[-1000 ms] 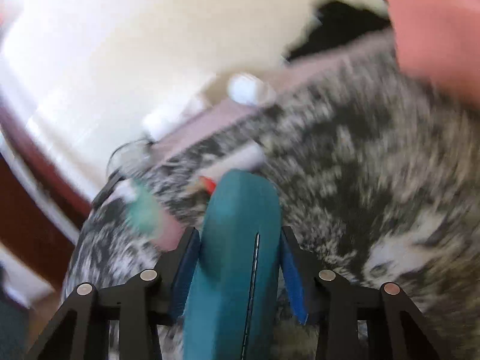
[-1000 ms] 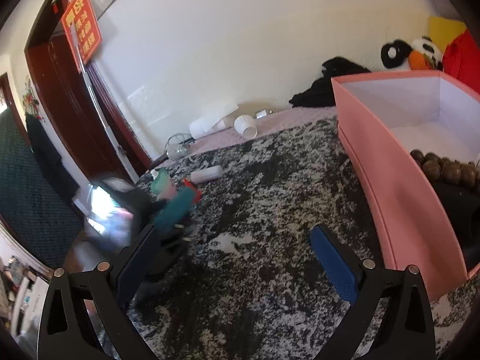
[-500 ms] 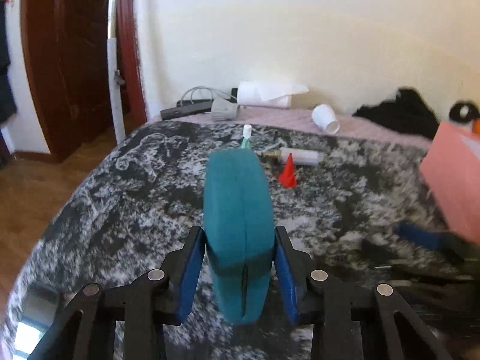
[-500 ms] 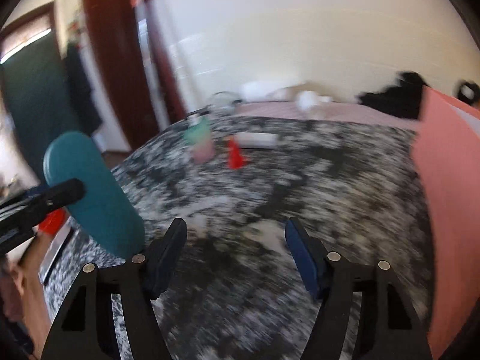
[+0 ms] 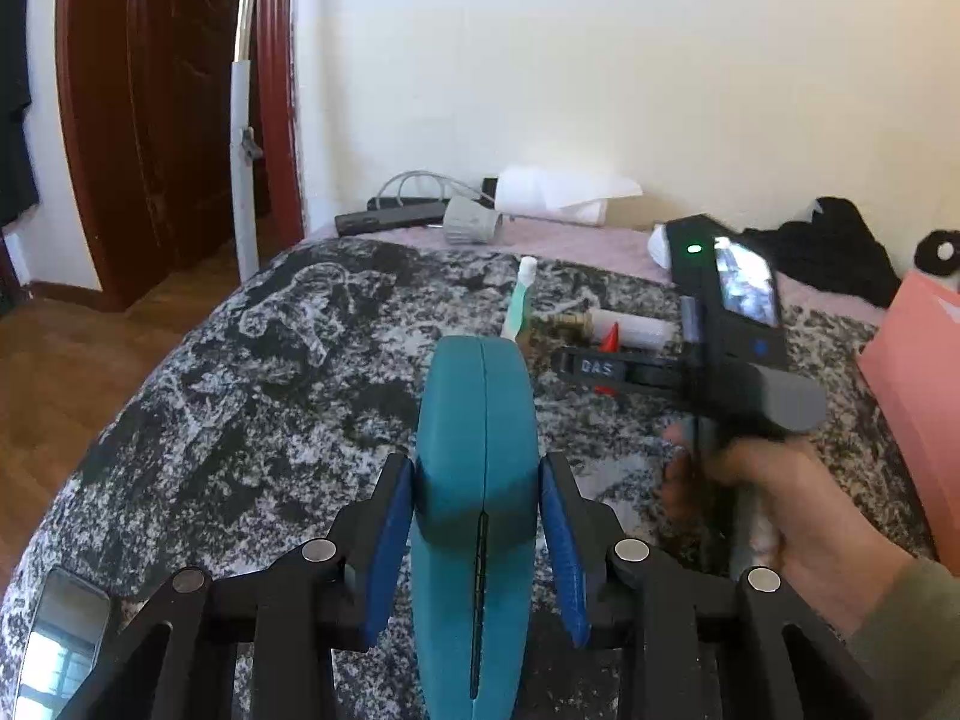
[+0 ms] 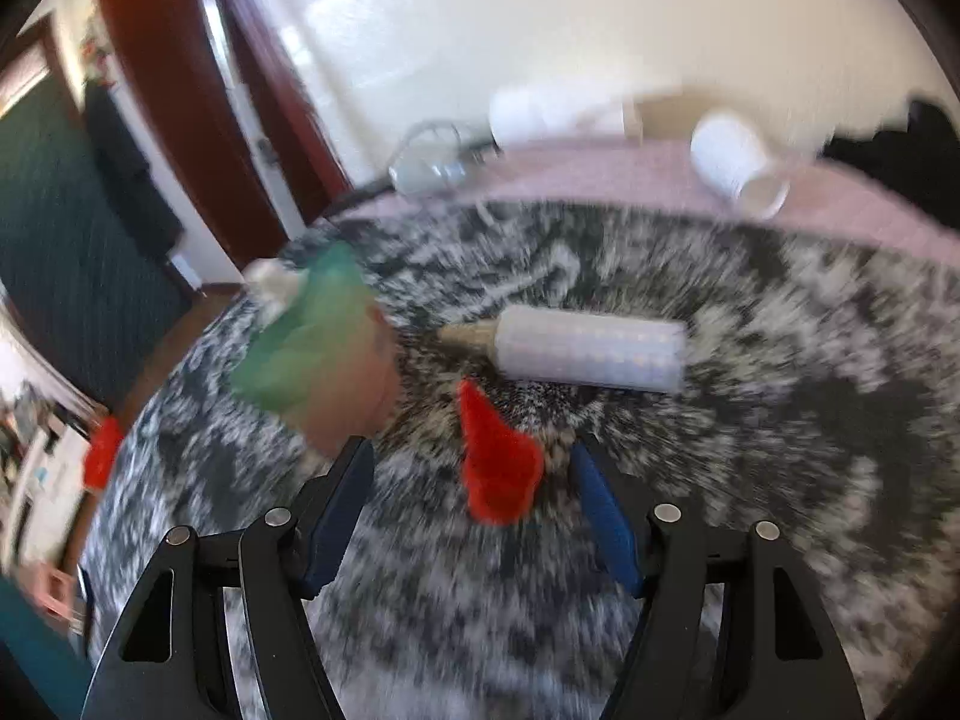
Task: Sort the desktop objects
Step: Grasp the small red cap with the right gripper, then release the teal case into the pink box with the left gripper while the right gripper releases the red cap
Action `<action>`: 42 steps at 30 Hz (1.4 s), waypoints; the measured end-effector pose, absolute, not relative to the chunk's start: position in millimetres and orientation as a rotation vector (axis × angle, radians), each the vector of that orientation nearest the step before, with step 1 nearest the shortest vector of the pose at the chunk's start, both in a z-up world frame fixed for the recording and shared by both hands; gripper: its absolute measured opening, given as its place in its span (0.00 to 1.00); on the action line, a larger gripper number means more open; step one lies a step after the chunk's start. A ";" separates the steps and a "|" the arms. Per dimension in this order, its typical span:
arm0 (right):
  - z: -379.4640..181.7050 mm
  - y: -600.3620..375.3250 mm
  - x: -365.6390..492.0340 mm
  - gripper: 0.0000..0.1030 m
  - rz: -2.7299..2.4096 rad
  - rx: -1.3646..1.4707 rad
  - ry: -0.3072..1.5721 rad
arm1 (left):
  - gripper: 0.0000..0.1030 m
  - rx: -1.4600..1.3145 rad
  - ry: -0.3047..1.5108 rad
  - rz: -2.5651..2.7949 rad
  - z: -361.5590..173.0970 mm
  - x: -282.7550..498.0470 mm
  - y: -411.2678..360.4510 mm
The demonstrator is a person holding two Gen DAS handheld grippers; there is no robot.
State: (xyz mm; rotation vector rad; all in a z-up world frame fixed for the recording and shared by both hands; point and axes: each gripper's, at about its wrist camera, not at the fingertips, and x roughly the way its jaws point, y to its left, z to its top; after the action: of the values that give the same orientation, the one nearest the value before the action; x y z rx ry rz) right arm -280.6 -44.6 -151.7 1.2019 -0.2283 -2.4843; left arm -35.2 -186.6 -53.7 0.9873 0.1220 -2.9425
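Observation:
My left gripper [image 5: 477, 516] is shut on a teal oval case [image 5: 477, 450] and holds it above the black-and-white patterned cloth [image 5: 270, 396]. My right gripper [image 6: 471, 468] is open, its fingers on either side of a small red cone [image 6: 495, 462] that lies on the cloth; it also shows in the left wrist view [image 5: 606, 369], held by a hand. A white LED corn bulb [image 6: 591, 348] lies just beyond the cone. A green and pink tube [image 6: 318, 348] lies to the left of the cone. The red cone [image 5: 611, 337] and the tube [image 5: 517, 303] show in the left wrist view too.
A pink box [image 5: 918, 384] stands at the right edge. A white paper cup [image 6: 735, 165], a paper roll [image 5: 558, 195], a grey bulb [image 5: 471, 221] and cables lie on the pink strip by the wall. A phone [image 5: 60, 648] lies near the front left. A wooden door [image 5: 150, 120] stands left.
My right gripper has moved forward to the small objects and now straddles the red cone. My left gripper still holds the teal case, nearly in the same place.

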 end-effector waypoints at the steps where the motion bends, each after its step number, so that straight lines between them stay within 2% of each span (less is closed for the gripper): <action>1: -151.4 -43.3 -282.2 0.33 -2.493 1.212 -0.228 | 0.36 0.988 0.127 -2.940 -53.9 -35.3 -187.0; 2: -150.6 -41.8 -283.1 0.28 -2.498 1.223 -0.228 | 0.36 0.988 0.133 -2.938 -54.1 -35.5 -187.5; 7: -141.1 -36.5 -254.4 0.28 -2.485 1.189 -0.124 | 0.36 0.980 0.138 -2.923 -52.2 -33.6 -183.9; 15: -96.2 3.5 -151.0 0.28 -2.545 1.119 -0.191 | 0.33 0.952 0.189 -2.988 -39.3 -28.7 -155.2; 16: -87.7 11.5 -132.9 0.28 -2.575 1.096 -0.192 | 0.31 0.945 0.219 -3.014 -36.2 -27.6 -149.6; 17: -79.0 19.5 -114.7 0.28 -2.606 1.071 -0.192 | 0.24 0.937 0.249 -3.040 -33.2 -26.5 -144.1; 18: -69.3 28.6 -95.6 0.28 -2.641 1.037 -0.198 | 0.05 0.929 0.279 -3.065 -30.1 -25.3 -138.5; 19: -59.5 37.9 -76.4 0.28 -2.677 1.000 -0.206 | 0.00 0.920 0.310 -3.090 -27.1 -24.2 -132.9; 25: -8.4 101.7 14.1 0.28 -2.840 0.828 -0.363 | 0.00 0.816 0.248 -3.210 2.4 -7.0 -85.5; 30: -1.4 135.7 48.8 0.28 -2.878 0.812 -0.393 | 0.00 0.920 0.121 -3.147 -15.3 -16.0 -72.9; 31: -0.8 141.6 50.1 0.28 -2.868 0.814 -0.423 | 0.12 0.954 0.105 -3.124 -22.1 -21.6 -73.7; 32: -0.4 145.2 49.8 0.28 -2.861 0.813 -0.442 | 0.56 0.984 0.094 -3.098 -29.7 -27.8 -75.7; 33: 0.0 148.4 49.3 0.28 -2.854 0.810 -0.458 | 0.81 1.012 0.083 -3.074 -36.6 -33.0 -76.3; 34: 0.4 151.6 48.8 0.28 -2.847 0.807 -0.474 | 0.99 1.041 0.059 -3.069 -43.1 -37.5 -74.3; 38: 1.4 156.7 45.2 0.28 -2.813 0.798 -0.503 | 0.99 1.139 -0.058 -3.078 -63.6 -54.7 -60.7; 42: -0.8 159.6 41.4 0.28 -2.789 0.796 -0.509 | 0.99 1.283 -0.306 -2.979 -99.7 -78.8 -38.3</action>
State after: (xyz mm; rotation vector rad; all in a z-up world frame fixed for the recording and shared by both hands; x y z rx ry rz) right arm 41.4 159.6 -0.8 0.7960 -0.5094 -2.7888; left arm -78.8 -38.3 -99.7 1.2833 -0.3055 -2.9790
